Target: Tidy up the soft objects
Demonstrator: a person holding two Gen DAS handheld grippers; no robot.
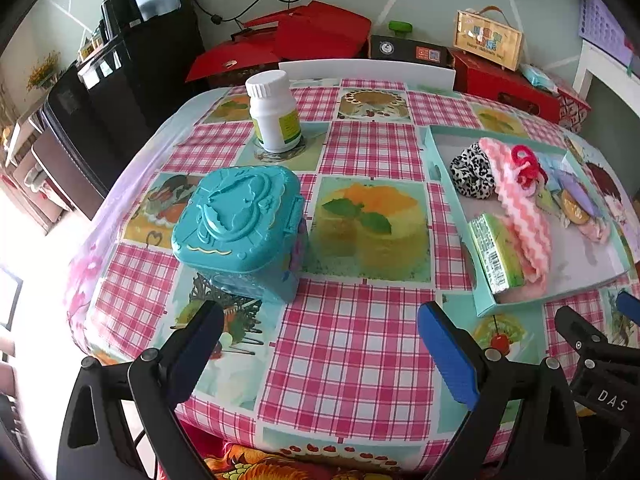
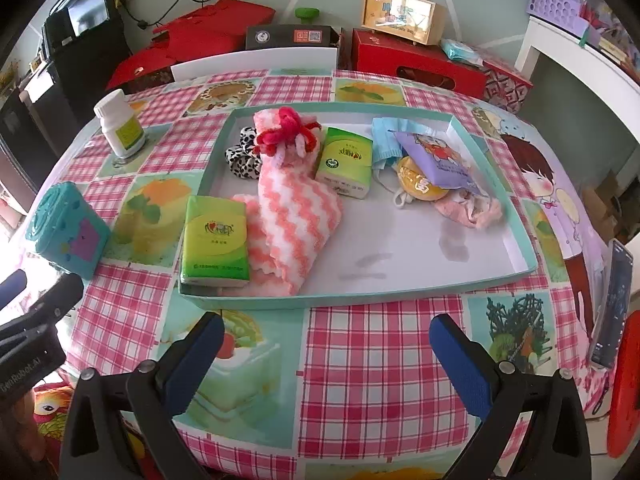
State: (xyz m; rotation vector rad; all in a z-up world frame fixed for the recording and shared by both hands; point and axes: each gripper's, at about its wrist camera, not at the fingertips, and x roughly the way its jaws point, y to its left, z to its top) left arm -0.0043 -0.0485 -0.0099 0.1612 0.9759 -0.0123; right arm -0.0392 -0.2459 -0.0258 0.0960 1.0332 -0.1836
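A shallow teal tray (image 2: 516,216) (image 1: 434,168) on the table holds soft items. Inside lie a pink-and-white zigzag towel (image 2: 296,216) (image 1: 520,216), a red yarn flower (image 2: 280,130), a leopard-print scrunchie (image 2: 242,158) (image 1: 472,172), two green tissue packs (image 2: 216,236) (image 2: 346,160), a blue face mask (image 2: 386,140), a purple pouch (image 2: 436,160) and a pink fluffy piece (image 2: 472,208). My right gripper (image 2: 326,356) is open, low in front of the tray. My left gripper (image 1: 320,344) is open near the table's front edge, beside a teal plastic box (image 1: 240,228) (image 2: 66,230).
A white pill bottle (image 1: 274,110) (image 2: 120,124) stands at the table's back left. A phone (image 2: 612,304) leans at the right edge. Red boxes (image 2: 416,64) and a wooden case (image 2: 402,14) crowd behind the table. A black cabinet (image 1: 120,100) stands to the left.
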